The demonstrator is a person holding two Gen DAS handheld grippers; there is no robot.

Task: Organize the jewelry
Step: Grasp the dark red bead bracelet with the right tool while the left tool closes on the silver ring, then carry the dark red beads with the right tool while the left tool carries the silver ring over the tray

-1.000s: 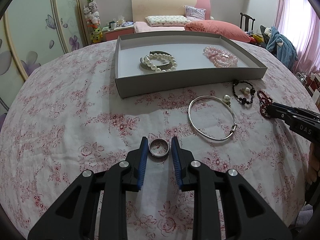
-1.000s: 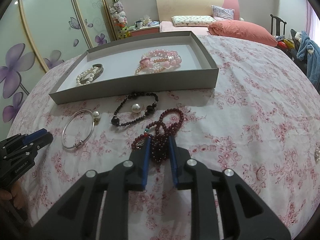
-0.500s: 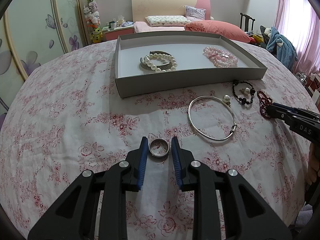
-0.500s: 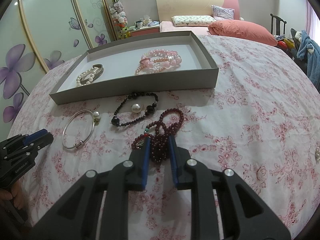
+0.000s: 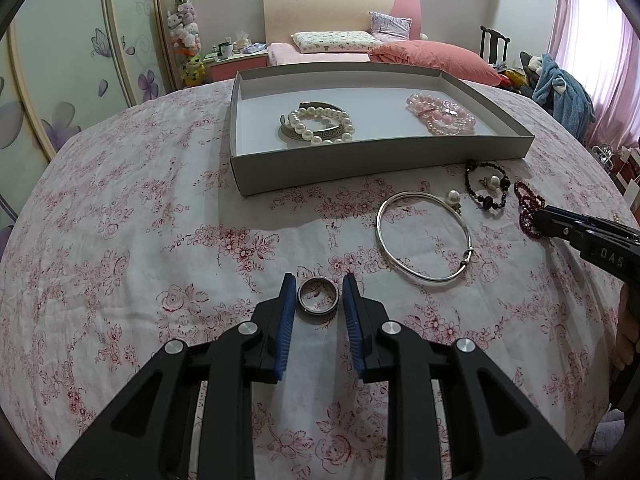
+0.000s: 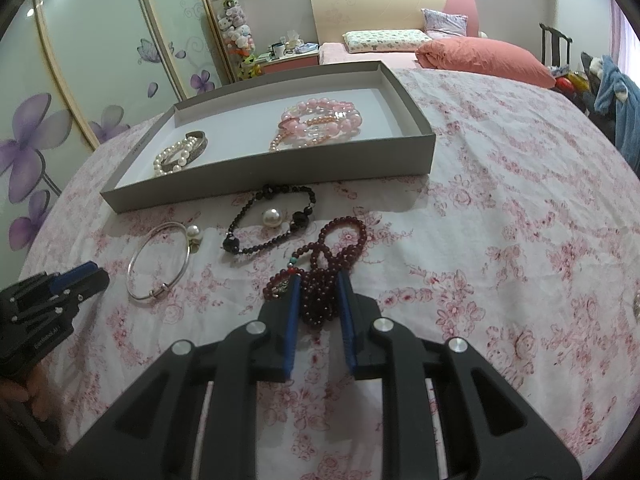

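Note:
A steel ring (image 5: pixel 318 296) lies flat on the floral cloth between the blue pads of my left gripper (image 5: pixel 319 289); small gaps show on both sides, so the gripper is open around it. My right gripper (image 6: pixel 319 286) straddles a bunched dark red bead strand (image 6: pixel 325 264) and looks open around it. A grey tray (image 5: pixel 384 152) behind holds a pearl bracelet with a silver cuff (image 5: pixel 318 126) and pink bead bracelets (image 5: pixel 440 114). A silver bangle (image 5: pixel 424 236) and a black bead bracelet (image 6: pixel 272 220) lie on the cloth.
Two loose pearls (image 6: pixel 271 216) lie by the bangle and inside the black bracelet. The round table's edge curves away on all sides. A bed, wardrobe doors and a chair with clothes stand beyond it.

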